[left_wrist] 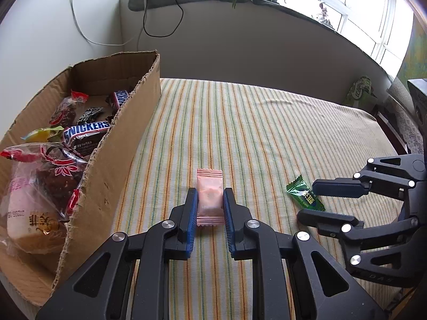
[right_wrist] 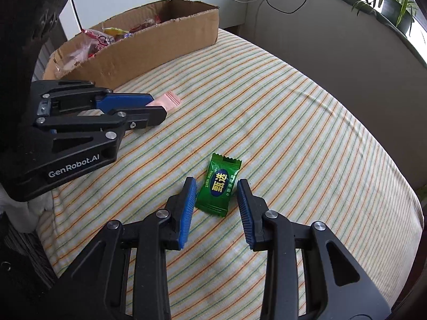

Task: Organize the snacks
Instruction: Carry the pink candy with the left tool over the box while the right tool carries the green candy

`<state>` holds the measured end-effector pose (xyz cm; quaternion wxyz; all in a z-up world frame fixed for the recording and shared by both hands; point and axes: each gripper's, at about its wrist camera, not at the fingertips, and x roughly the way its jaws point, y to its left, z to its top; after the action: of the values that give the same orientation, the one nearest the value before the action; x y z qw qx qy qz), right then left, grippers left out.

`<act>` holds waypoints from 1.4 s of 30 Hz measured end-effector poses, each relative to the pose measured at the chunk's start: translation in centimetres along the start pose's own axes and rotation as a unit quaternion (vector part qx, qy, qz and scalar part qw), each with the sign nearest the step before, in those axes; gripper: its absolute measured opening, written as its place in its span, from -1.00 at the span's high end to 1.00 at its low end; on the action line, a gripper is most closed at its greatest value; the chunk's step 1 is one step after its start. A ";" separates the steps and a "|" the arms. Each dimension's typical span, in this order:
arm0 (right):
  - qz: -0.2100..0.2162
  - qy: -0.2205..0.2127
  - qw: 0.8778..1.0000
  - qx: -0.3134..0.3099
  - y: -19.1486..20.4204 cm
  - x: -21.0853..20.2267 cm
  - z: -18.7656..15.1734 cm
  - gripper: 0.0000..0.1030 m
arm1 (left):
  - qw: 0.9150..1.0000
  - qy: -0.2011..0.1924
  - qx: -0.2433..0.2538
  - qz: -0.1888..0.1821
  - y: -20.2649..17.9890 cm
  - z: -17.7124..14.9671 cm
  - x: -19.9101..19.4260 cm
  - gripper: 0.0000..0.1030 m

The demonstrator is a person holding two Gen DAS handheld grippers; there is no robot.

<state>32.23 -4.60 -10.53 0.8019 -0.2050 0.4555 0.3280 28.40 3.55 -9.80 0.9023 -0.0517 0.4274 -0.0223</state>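
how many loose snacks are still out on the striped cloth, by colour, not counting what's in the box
pink candy packet: 1, between the pads of the left hand-held gripper
green candy packet: 1, between the open pads of the right hand-held gripper
total on the striped cloth: 2

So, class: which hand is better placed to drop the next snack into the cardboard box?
Probably the left. Its tongs are shut on the pink candy, right beside the cardboard box. The right tongs only straddle the green candy, pads not pressing it, farther from the box.
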 end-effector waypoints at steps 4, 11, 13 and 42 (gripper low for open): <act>-0.003 0.003 1.000 0.007 0.1 0.0 0.2 0.54 | 1.000 -0.003 -0.004 -0.006 0.2 -0.2 -0.4 0.66; -0.012 -0.012 1.000 0.023 0.0 -1.9 0.5 0.55 | 1.000 -0.017 -0.014 -0.021 0.9 -0.7 -2.3 0.66; -0.016 -0.021 0.999 0.022 0.3 -2.7 0.8 0.55 | 0.999 -0.024 -0.014 -0.025 1.0 -0.7 -3.2 0.66; 0.007 -0.113 0.993 0.026 7.8 -5.9 11.9 0.55 | 0.987 -0.156 -0.027 -0.010 8.9 2.1 -13.3 0.66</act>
<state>31.59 6.32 0.27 0.8509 -0.1423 0.3721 0.3424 21.58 13.72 0.76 0.9559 -0.0831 0.2815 -0.0109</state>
